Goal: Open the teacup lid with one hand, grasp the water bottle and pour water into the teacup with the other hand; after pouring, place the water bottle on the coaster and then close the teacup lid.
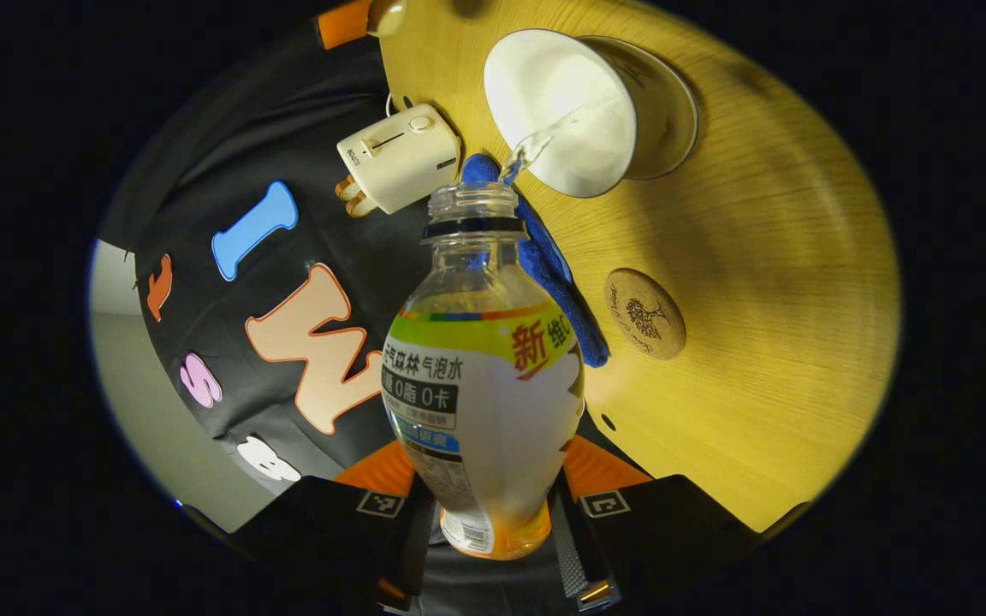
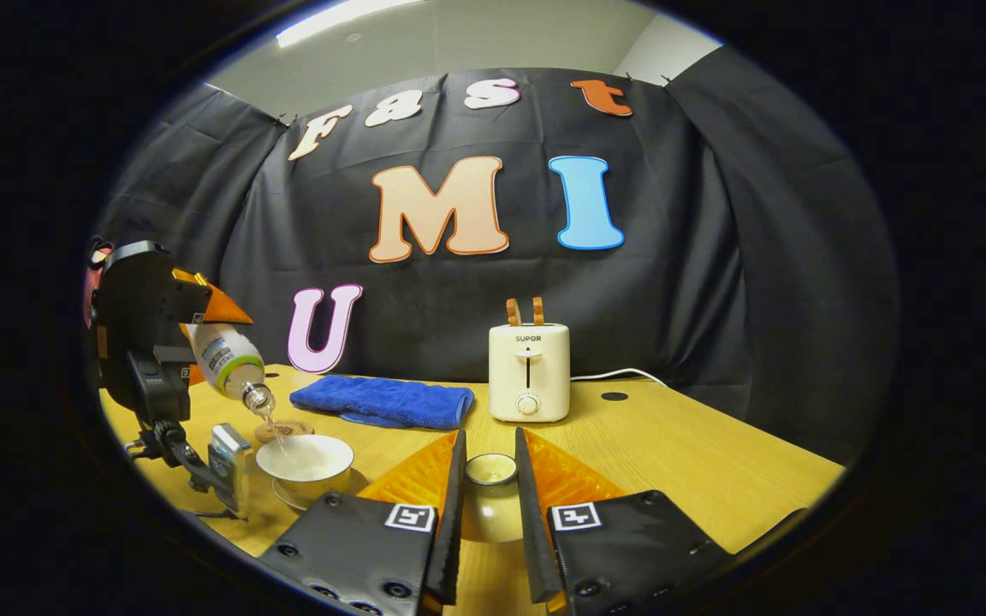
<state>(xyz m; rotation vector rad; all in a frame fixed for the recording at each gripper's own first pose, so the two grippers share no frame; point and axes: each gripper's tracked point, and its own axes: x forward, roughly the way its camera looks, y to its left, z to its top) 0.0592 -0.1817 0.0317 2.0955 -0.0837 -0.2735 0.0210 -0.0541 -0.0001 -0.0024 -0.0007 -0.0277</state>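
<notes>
Your left gripper (image 1: 493, 513) is clamped on the lower body of the water bottle (image 1: 480, 376), tipped so water streams into the open teacup (image 1: 574, 111). Your right gripper (image 2: 490, 505) pinches the lid (image 2: 490, 470) above the table (image 2: 715, 462). The thin plastic will likely flex, so squeeze gently; the coaster (image 1: 644, 313) lies nearby.

Left gripper view looks steeply down, close over the teacup (image 1: 574, 111); right gripper view faces it level across the table (image 2: 681, 453), nearby.
</notes>
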